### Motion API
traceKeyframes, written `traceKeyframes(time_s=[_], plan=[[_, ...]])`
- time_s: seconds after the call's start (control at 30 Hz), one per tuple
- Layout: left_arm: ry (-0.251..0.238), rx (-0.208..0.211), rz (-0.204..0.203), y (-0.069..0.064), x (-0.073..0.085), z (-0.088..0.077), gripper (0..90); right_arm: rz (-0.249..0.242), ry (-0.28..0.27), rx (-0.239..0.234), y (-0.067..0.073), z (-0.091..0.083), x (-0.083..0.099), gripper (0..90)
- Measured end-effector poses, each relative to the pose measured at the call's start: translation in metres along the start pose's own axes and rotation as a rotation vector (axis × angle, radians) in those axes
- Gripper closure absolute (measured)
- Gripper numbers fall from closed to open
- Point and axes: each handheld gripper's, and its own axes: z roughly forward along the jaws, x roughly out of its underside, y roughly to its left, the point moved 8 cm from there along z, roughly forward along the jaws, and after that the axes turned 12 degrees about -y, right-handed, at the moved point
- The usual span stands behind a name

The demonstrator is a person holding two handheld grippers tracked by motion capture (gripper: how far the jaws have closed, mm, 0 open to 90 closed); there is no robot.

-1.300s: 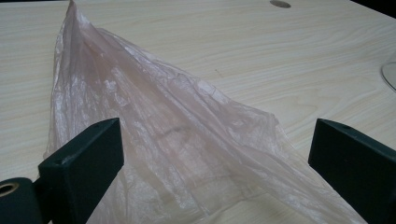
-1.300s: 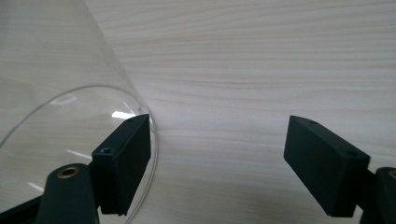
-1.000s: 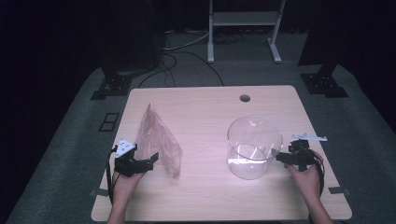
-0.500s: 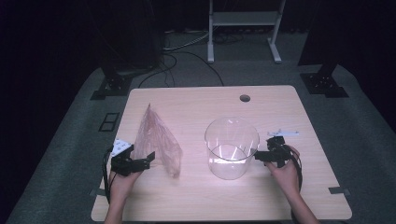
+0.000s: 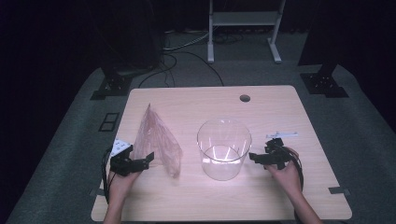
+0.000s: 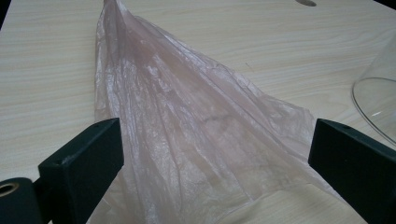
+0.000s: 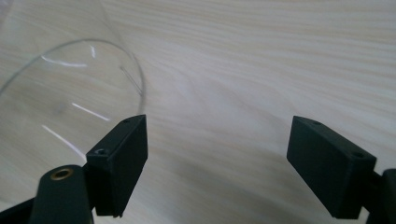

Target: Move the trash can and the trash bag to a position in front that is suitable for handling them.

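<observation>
A crumpled pinkish see-through plastic bag (image 5: pixel 156 140) lies on the left half of the wooden table (image 5: pixel 280 107), tapering to a point at the far end. My left gripper (image 5: pixel 145 162) stands open at its near left edge. In the left gripper view the bag (image 6: pixel 196 126) spreads between the wide-apart jaws of that gripper (image 6: pixel 217 140). A clear round container (image 5: pixel 224 148) stands upright mid-table. My right gripper (image 5: pixel 258 157) is open just right of its wall. In the right gripper view the container (image 7: pixel 56 88) curves past the left jaw, with bare wood inside the gripper (image 7: pixel 217 135).
A small white strip (image 5: pixel 281 135) lies on the table behind the right hand. A round cable hole (image 5: pixel 244 98) sits near the far edge. Stands and cables occupy the dark floor beyond. The container's rim (image 6: pixel 373 98) lies close to the bag's right side.
The container has slid left toward the table's middle, with the right gripper following at its right side. The left gripper has edged closer to the bag.
</observation>
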Motion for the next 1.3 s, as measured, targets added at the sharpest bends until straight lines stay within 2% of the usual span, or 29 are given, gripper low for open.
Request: traceKeyframes(time_s=[0.07,0.13,0.2,0.27,0.33,0.37,0.4,0.47,0.5,0.53,0.57,0.73,0.87,0.93,0.97,1.07,1.13,1.17,1.27,1.3], plan=[[0.004,-0.002,0.003,0.000,0.000,0.000,1.9,-0.002,0.002,-0.002,-0.004,-0.004,0.003,19.6],[0.007,-0.003,0.002,0.000,0.001,0.000,1.9,0.002,0.012,-0.009,-0.015,-0.017,0.012,19.6],[0.010,-0.003,0.006,0.000,0.001,0.001,1.9,0.006,0.014,-0.013,-0.018,-0.021,0.015,19.6],[0.015,-0.003,0.012,0.000,0.002,0.001,1.9,0.005,0.008,-0.009,-0.027,-0.033,0.025,19.8],[0.018,-0.005,0.014,0.001,0.002,0.002,1.9,0.020,0.002,-0.008,-0.029,-0.035,0.028,20.3],[0.028,-0.011,0.022,0.003,0.003,0.002,2.0,0.053,-0.014,-0.017,-0.032,-0.039,0.034,21.3],[0.028,-0.011,0.022,0.003,0.003,0.002,2.7,0.065,-0.011,-0.021,-0.032,-0.041,0.035,21.3],[0.033,-0.015,0.037,0.005,0.003,0.004,3.8,0.070,-0.018,-0.028,-0.031,-0.043,0.034,21.3],[0.049,-0.018,0.040,0.008,0.006,0.006,4.4,0.039,-0.051,-0.016,-0.028,-0.046,0.028,21.5],[0.049,-0.018,0.040,0.008,0.006,0.006,5.4,0.039,-0.051,-0.016,-0.028,-0.046,0.028,21.5],[0.075,-0.019,0.052,0.011,0.009,0.007,6.4,0.017,-0.067,-0.012,-0.027,-0.046,0.025,21.5],[0.123,-0.023,0.068,0.016,0.014,0.007,13.2,-0.011,-0.059,-0.009,-0.025,-0.041,0.027,21.5],[0.186,-0.025,0.067,0.020,0.021,0.006,24.4,-0.016,-0.067,-0.018,-0.025,-0.039,0.026,21.6],[0.216,-0.030,0.068,0.020,0.023,0.005,36.9,-0.020,-0.073,-0.019,-0.025,-0.040,0.025,21.6],[0.216,-0.030,0.068,0.020,0.023,0.005,41.0,-0.020,-0.073,-0.019,-0.025,-0.040,0.025,21.6],[0.273,0.002,0.084,0.017,0.029,0.005,55.4,-0.021,-0.076,-0.027,-0.025,-0.041,0.024,21.6],[0.285,0.012,0.088,0.015,0.031,0.005,64.7,-0.022,-0.076,-0.030,-0.024,-0.040,0.024,21.6],[0.307,0.036,0.098,0.012,0.033,0.005,67.9,-0.021,-0.075,-0.032,-0.024,-0.040,0.024,21.6],[0.323,0.058,0.111,0.008,0.034,0.005,76.5,-0.021,-0.077,-0.035,-0.024,-0.040,0.024,21.6],[0.338,0.082,0.115,0.003,0.035,0.004,78.4,-0.019,-0.077,-0.039,-0.024,-0.041,0.024,21.7]])
